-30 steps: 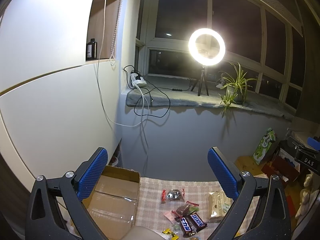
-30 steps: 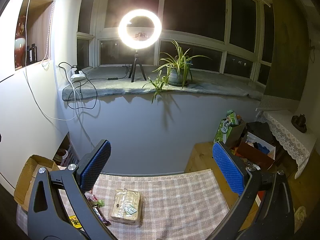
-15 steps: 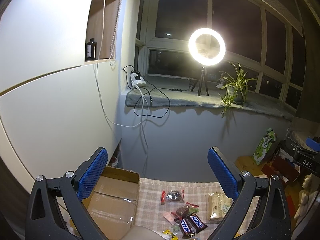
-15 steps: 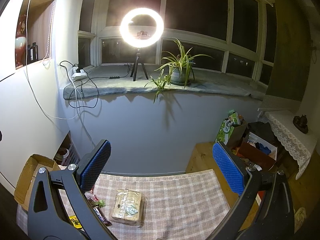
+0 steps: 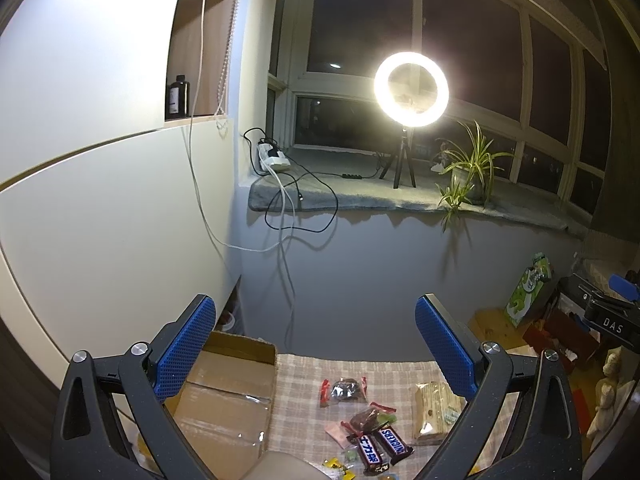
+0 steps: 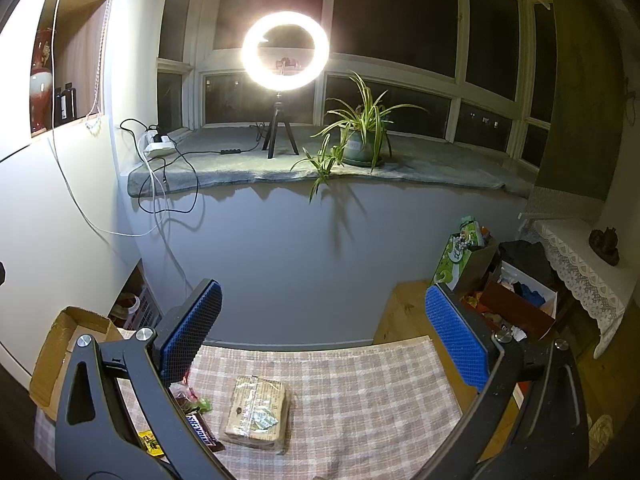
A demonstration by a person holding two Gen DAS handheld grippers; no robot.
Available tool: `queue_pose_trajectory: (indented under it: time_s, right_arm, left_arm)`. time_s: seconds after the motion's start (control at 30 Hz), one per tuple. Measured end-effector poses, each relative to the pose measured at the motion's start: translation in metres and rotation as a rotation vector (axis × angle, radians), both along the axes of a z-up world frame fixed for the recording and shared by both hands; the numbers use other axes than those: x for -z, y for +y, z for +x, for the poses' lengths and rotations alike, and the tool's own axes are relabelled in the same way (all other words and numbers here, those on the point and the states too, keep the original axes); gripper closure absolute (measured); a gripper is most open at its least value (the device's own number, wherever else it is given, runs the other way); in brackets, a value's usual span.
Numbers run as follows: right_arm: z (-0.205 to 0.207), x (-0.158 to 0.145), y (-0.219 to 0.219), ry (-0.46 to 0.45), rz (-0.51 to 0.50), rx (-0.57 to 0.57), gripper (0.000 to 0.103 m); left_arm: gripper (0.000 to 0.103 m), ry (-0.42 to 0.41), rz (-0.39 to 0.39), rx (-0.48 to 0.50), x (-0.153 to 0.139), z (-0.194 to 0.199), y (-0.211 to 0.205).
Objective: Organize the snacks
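**Both grippers held wide above the snack-strewn desk**

The left gripper (image 5: 316, 344) hangs over the desk (image 5: 296, 384) with its blue-padded jaws spread wide and nothing between them. The right gripper (image 6: 322, 328) is likewise spread apart and holds nothing.

The desk is covered with a checked cloth. A cardboard box (image 5: 228, 404) lies open at its left edge, touching the cloth. Near the middle of the near edge sit the snacks: two Snickers bars (image 5: 382, 446) side by side, a red-ended candy packet (image 5: 345, 390) toward the far edge, and a dark wrapped sweet with green (image 5: 370, 418) between them. A tan wrapped block (image 5: 434, 412) lies just to the right of this cluster; in the right wrist view the same block (image 6: 258, 412) sits near the desk's near edge, with one Snickers bar (image 6: 202, 432) beside its left side.

Behind the desk, a lit ring light (image 6: 286, 50) stands on a windowsill next to a potted plant (image 6: 362, 136).
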State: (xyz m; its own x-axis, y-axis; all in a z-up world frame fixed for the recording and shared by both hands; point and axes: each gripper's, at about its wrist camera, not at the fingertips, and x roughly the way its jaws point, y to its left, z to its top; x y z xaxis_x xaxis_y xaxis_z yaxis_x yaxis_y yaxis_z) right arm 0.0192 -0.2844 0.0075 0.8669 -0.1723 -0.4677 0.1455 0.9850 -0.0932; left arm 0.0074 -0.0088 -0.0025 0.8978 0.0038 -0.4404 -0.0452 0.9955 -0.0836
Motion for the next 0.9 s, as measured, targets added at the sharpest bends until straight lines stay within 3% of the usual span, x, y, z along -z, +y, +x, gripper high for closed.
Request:
queue_pose_trajectory:
  time_s: [0.9]
  right_arm:
    - [0.007, 0.017, 0.002, 0.018, 0.006, -0.004, 0.000]
  left_arm:
    - [0.003, 0.020, -0.003, 0.009, 0.008, 0.002, -0.005]
